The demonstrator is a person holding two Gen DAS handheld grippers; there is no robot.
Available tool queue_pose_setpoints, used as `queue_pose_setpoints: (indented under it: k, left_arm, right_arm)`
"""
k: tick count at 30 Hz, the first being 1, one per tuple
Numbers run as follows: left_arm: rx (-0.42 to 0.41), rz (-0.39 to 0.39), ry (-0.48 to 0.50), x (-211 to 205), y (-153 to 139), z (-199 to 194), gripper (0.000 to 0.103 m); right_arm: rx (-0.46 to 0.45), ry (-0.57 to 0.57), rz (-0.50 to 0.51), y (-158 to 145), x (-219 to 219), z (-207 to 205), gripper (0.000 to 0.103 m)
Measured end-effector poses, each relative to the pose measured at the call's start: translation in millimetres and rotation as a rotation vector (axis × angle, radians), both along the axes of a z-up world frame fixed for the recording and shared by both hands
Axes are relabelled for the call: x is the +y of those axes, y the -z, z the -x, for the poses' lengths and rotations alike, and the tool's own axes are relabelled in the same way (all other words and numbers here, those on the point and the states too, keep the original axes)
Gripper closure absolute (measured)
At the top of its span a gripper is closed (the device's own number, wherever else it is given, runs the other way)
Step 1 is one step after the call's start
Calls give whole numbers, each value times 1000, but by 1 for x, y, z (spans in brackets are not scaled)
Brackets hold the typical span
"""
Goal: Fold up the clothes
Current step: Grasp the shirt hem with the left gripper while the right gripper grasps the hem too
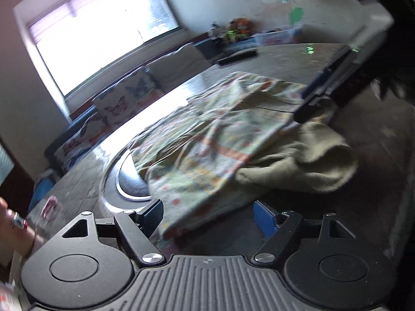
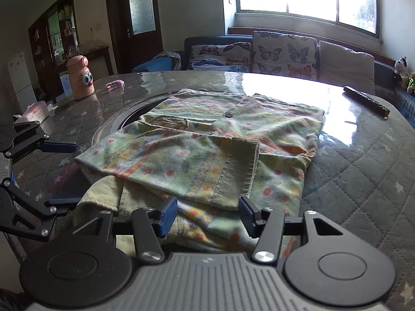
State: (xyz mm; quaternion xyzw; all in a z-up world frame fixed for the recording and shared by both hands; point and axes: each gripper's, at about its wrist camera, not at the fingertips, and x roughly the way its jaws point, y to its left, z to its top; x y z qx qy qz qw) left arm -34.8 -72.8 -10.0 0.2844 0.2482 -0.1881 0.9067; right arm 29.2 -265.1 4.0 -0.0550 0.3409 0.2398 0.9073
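A floral patterned cardigan [image 2: 207, 145] with green ribbed cuffs lies partly folded on the round table, one sleeve folded across its front. It also shows in the left wrist view [image 1: 207, 140]. My right gripper [image 2: 207, 215] is open, its jaws standing either side of the garment's near edge. My left gripper [image 1: 210, 217] is open at the garment's corner, and it appears at the left edge of the right wrist view [image 2: 59, 173]. The right gripper shows in the left wrist view [image 1: 316, 101] over the cardigan's far side.
The table has a quilted grey cover [image 2: 363, 181] under glass and a round inset ring [image 1: 124, 184]. A pink bottle [image 2: 80, 77], a tissue box [image 2: 33, 115] and a dark remote [image 2: 365, 102] lie on it. A sofa with butterfly cushions [image 2: 282, 54] stands behind.
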Motion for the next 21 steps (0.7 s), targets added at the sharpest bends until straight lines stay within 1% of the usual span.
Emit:
queue_pose_setpoints:
  k: [2, 6, 7, 9, 11, 12, 13, 14, 17, 18, 19, 21]
  left_arm:
    - [-17, 0, 43, -9, 0, 3, 24]
    - [-34, 34, 126, -24, 0, 4, 24]
    - [-40, 40, 144, -27, 0, 4, 25]
    - [-46, 64, 167, -32, -1, 2, 31]
    - [-38, 104, 171, -32, -6, -4, 46]
    - [-30, 130, 170, -30, -8, -7, 51]
    - [-19, 157, 162, -29, -11, -11, 62]
    - [-9, 178, 149, -27, -14, -17, 70]
    - [18, 236, 104, -21, -22, -32, 83]
    - [27, 257, 92, -19, -24, -37, 84]
    - [36, 278, 79, -16, -27, -42, 88]
    - [42, 297, 66, -15, -29, -49, 91]
  right_arm:
    - [-4, -7, 25, 0, -3, 4, 46]
    - [-12, -20, 64, -2, -9, 14, 45]
    - [-15, -23, 72, -2, -11, 16, 45]
    - [-18, -30, 86, -2, -13, 20, 45]
    - [-25, -46, 108, -2, -15, 25, 44]
    - [-30, -57, 119, -1, -15, 27, 44]
    - [-34, -69, 126, -1, -13, 28, 44]
    - [-37, -81, 132, 0, -12, 29, 44]
    - [-51, -119, 137, 1, -5, 30, 44]
    - [-57, -129, 133, 1, -2, 29, 44]
    - [-65, -136, 129, 2, 1, 27, 44]
    - [-80, -150, 121, 3, 9, 23, 44]
